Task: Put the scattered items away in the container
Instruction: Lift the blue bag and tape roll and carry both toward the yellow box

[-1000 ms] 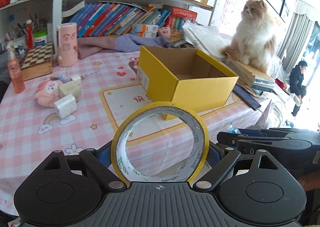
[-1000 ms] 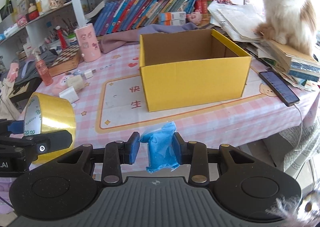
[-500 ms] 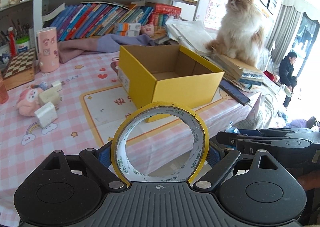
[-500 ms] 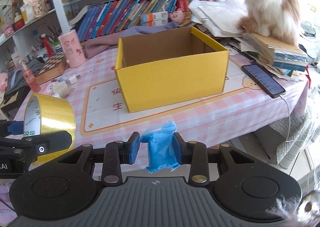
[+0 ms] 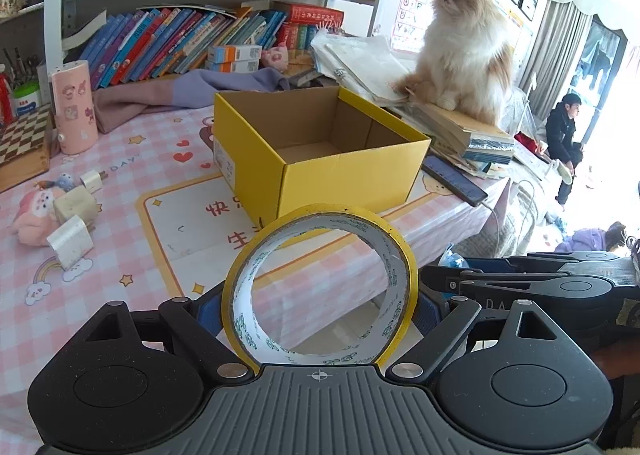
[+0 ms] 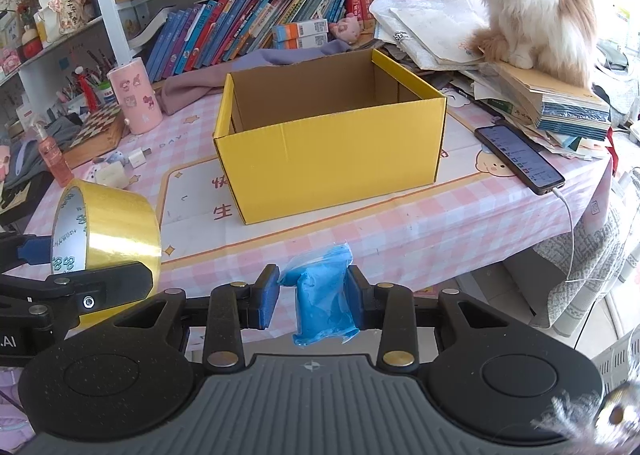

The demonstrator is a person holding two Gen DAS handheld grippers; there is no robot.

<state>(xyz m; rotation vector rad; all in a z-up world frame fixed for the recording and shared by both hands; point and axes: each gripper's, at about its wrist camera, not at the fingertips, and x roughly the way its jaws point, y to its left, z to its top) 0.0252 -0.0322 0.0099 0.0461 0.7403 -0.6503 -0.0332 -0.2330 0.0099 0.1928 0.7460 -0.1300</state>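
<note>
My left gripper (image 5: 316,309) is shut on a yellow tape roll (image 5: 394,243), held upright in front of the table edge; the roll also shows in the right wrist view (image 6: 106,231). My right gripper (image 6: 314,295) is shut on a blue plastic packet (image 6: 322,297). The open yellow cardboard box (image 5: 348,179) stands empty on the pink checked tablecloth, ahead of both grippers; it also shows in the right wrist view (image 6: 332,151). White chargers (image 5: 70,241) and a pink plush toy (image 5: 30,215) lie at the left of the table.
A cat (image 5: 464,47) sits on a stack of books (image 5: 472,131) right of the box. A phone (image 6: 518,159) lies near the table's right edge. A pink tumbler (image 5: 74,107), a chessboard box (image 5: 22,143) and a purple cloth (image 5: 192,89) are behind. Bookshelves line the back.
Both grippers have moved right and slightly closer toward the box, which now sits more centred in both views. Both grips are unchanged.
</note>
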